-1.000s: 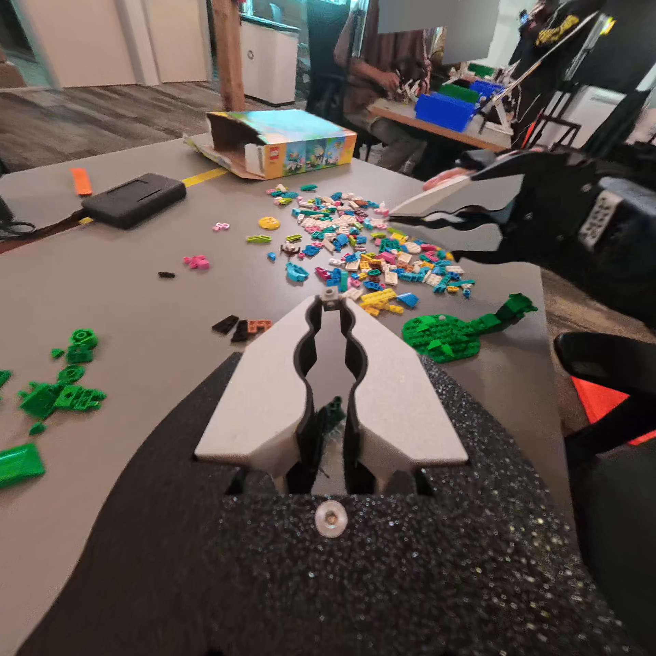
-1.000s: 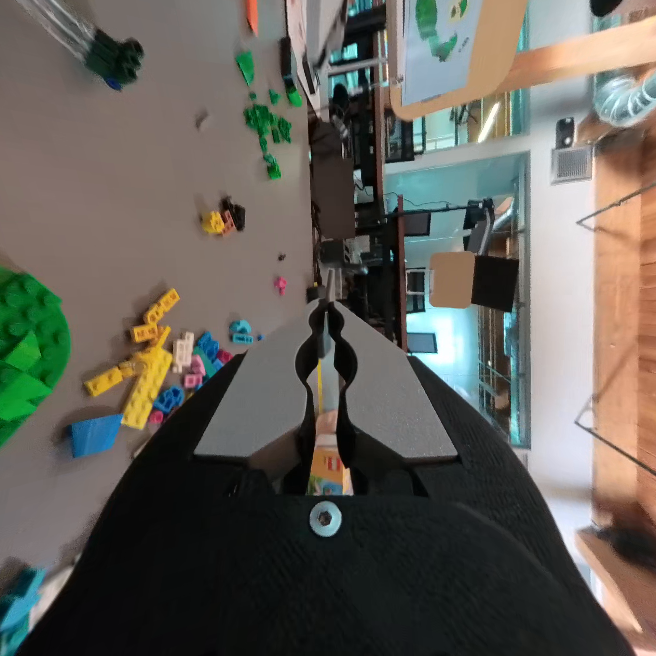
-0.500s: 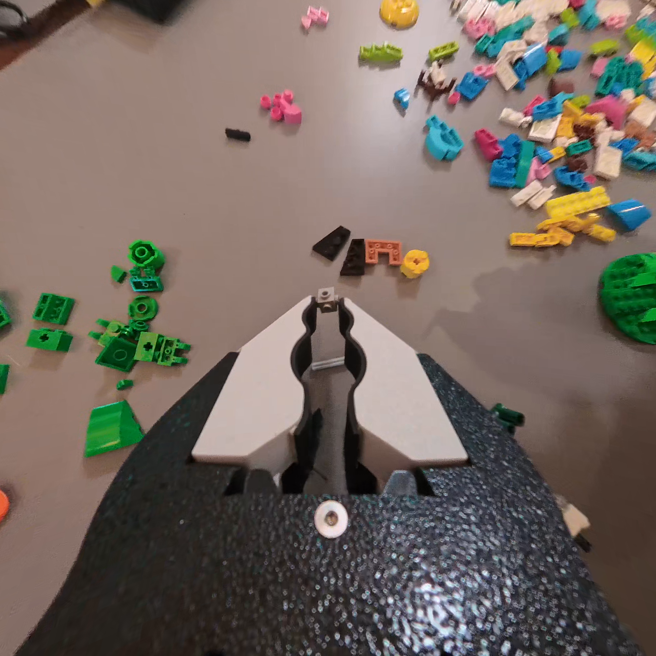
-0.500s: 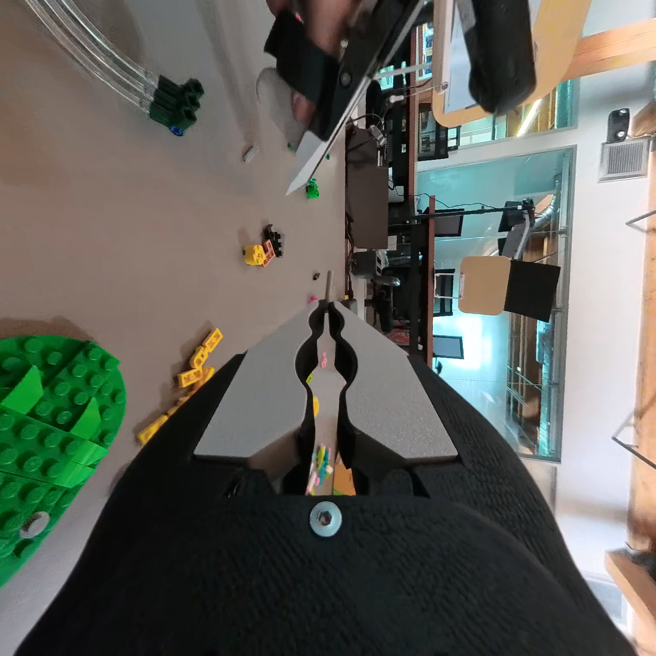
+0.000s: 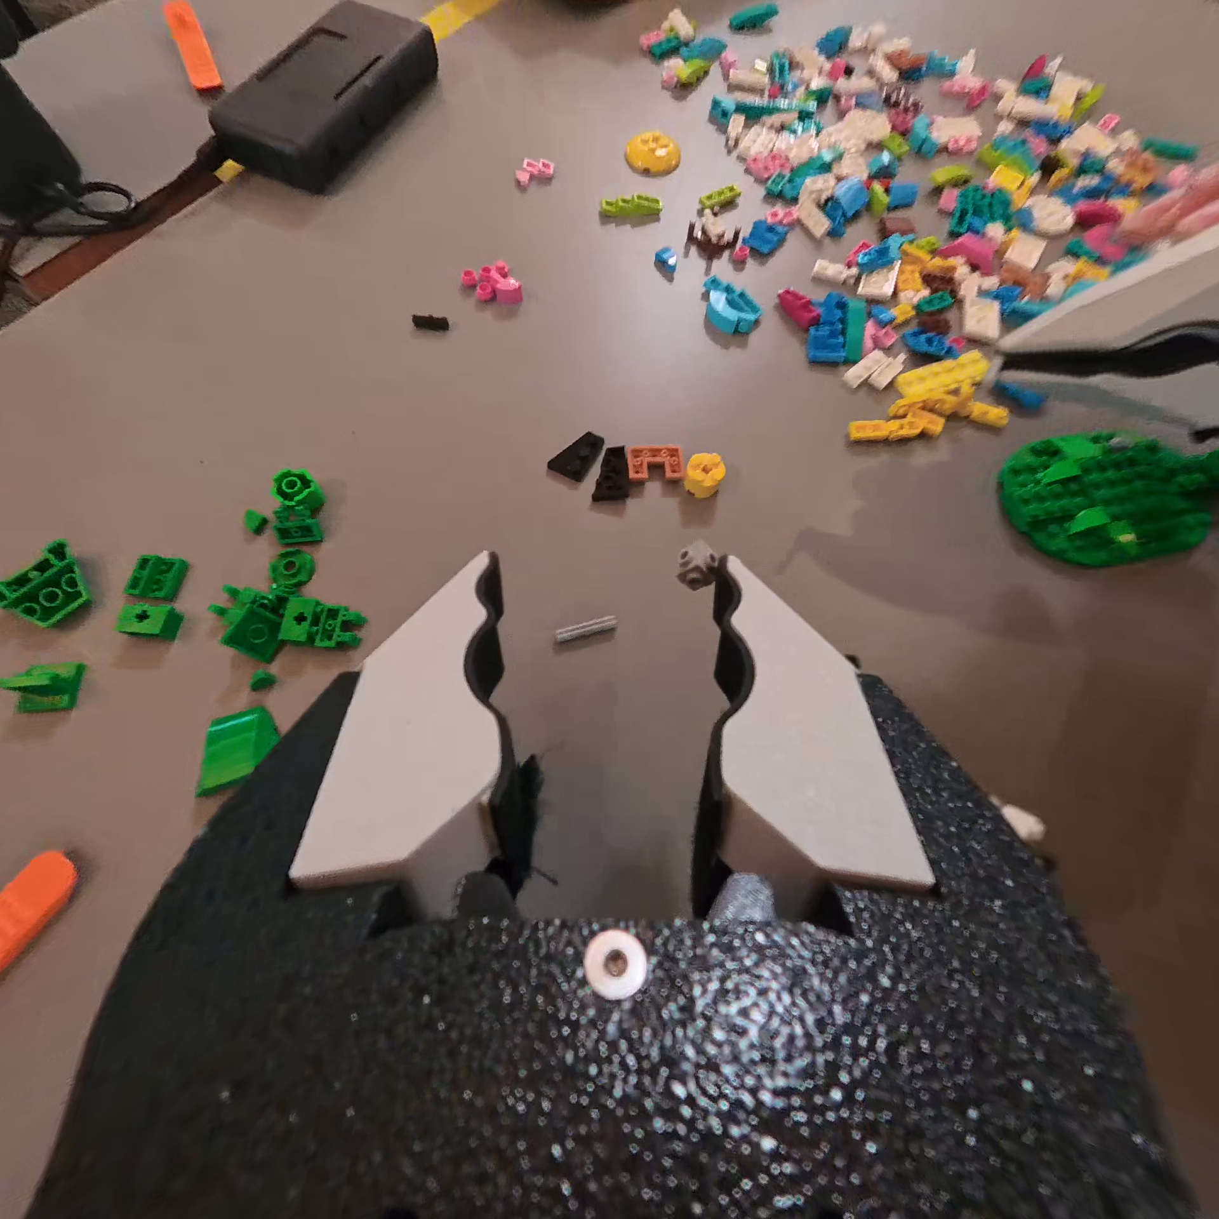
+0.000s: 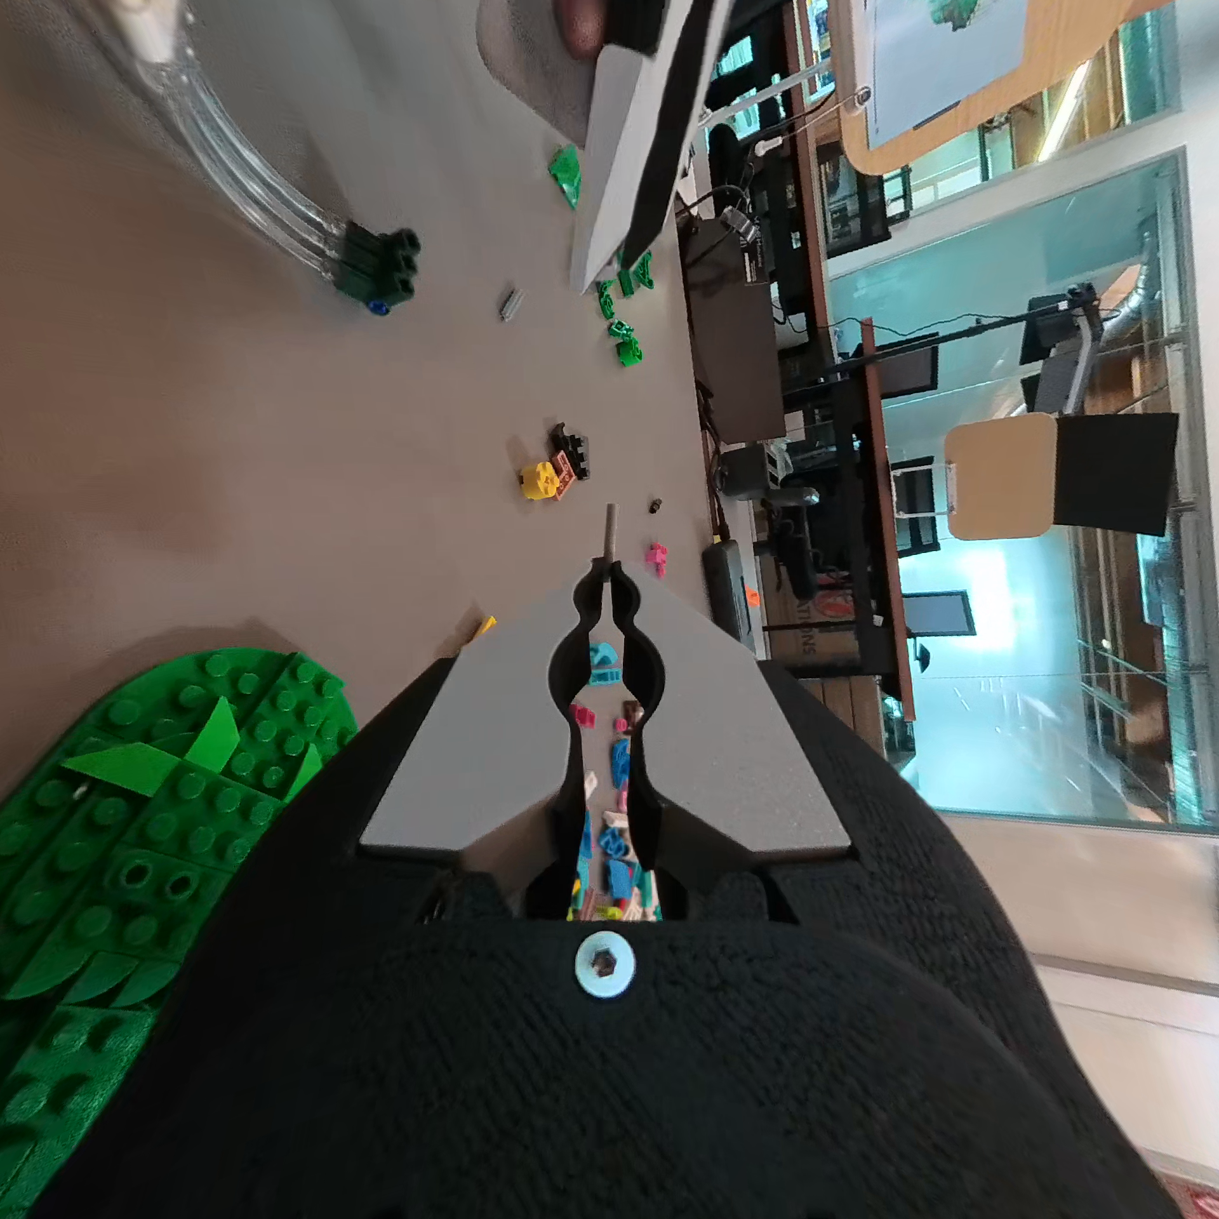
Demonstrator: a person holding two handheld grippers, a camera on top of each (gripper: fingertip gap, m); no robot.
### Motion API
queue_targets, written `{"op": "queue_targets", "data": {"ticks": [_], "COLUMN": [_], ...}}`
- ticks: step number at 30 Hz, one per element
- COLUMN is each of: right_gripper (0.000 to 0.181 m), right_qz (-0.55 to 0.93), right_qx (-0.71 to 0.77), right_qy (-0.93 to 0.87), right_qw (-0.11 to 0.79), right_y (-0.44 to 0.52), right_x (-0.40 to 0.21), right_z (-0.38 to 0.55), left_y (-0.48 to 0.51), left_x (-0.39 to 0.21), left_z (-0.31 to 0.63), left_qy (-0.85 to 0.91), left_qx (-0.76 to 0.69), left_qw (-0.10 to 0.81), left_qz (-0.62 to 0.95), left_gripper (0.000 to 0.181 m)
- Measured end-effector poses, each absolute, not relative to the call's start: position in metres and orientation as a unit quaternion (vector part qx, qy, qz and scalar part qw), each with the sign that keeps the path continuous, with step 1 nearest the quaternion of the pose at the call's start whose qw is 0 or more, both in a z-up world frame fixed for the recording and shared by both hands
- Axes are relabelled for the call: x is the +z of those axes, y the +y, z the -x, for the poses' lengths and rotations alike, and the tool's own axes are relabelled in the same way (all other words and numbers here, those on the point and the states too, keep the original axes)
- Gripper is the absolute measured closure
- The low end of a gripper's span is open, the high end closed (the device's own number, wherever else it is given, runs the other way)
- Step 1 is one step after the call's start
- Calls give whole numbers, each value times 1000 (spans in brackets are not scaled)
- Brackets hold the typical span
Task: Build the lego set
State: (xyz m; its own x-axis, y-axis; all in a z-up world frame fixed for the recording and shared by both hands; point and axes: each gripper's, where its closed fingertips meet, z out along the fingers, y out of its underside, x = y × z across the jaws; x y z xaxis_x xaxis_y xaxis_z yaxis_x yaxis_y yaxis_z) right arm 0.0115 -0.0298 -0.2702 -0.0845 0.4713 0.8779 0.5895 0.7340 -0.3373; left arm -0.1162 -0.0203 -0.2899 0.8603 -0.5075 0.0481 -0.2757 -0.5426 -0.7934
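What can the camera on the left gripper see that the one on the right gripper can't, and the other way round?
Only the left wrist view shows the black box, the big mixed brick pile and a small grey cube by the open left gripper. Only the right wrist view shows clear tubes and a grey rod in the shut right gripper. Both show the green plate and yellow round brick.
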Motion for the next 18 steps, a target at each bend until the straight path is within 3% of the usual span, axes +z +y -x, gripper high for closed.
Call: {"op": "queue_targets", "data": {"ticks": [5,10,18], "right_gripper": [180,180,180], "right_qz": [366,414,418], "right_qx": [-51,6,19], "right_qy": [-732,-725,-768], "right_qw": [572,551,485], "right_y": [-32,-27,-12], "right_x": [-269,-272,-297], "right_z": [-9,21,73], "left_y": [-14,-5,8], "left_x": [-298,-292,-309], "left_z": [121,116,100], "left_qy": [268,316,400], "left_qx": [-107,-85,-41], "left_qw": [408,440,414], "left_qz": [866,836,817], "left_gripper": [103,106,108]}}
